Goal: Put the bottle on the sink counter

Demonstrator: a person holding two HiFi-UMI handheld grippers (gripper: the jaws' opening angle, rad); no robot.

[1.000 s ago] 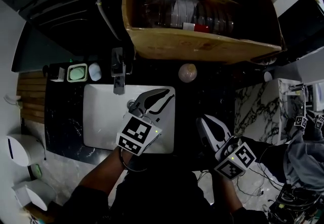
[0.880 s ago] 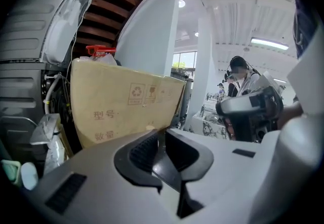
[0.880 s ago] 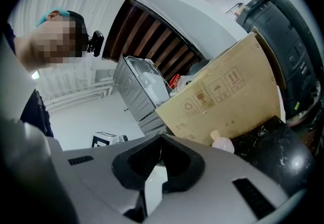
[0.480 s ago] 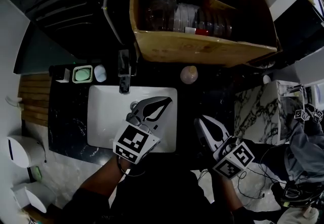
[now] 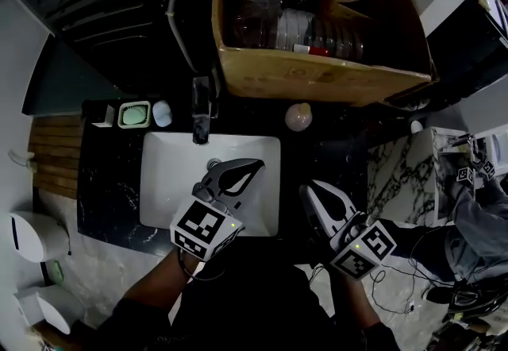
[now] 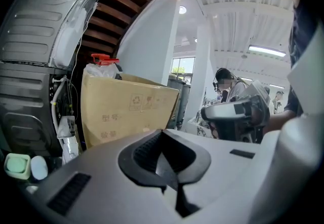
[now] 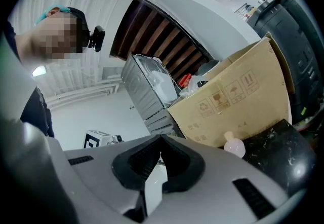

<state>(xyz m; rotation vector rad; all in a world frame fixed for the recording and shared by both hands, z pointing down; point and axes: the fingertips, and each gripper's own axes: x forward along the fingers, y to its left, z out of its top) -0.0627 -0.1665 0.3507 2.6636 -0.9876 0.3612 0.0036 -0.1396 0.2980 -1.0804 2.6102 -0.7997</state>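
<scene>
- The sink counter, black and marbled, spans the middle of the head view. The bottle already stands on it, just past the far right corner of the basin, so I judge the placing done.
- The cardboard box runs along the counter's back at 12 o'clock, with its front wall just behind the bottle.
- The white basin is sunk into the counter's middle.
- My left gripper hovers over the right part of the basin, pointing toward 1 o'clock and tipped a little downward. Its jaws have just been closing and now meet tip to tip with nothing between them.
- My right gripper is held about level over the counter to the right of the basin, pointing toward 11 o'clock. It is clenched too, and empty.
- The bottle is small, pale pink and upright, its long axis vertical, so the head view shows only its round top.
- It lies at about 1 o'clock from my left tips and at 12 o'clock from my right tips, clear of both. The left tips look slightly nearer, though it is close.
- In the right gripper view the bottle stands at 3 o'clock of the jaw tips, in front of the box.
</scene>
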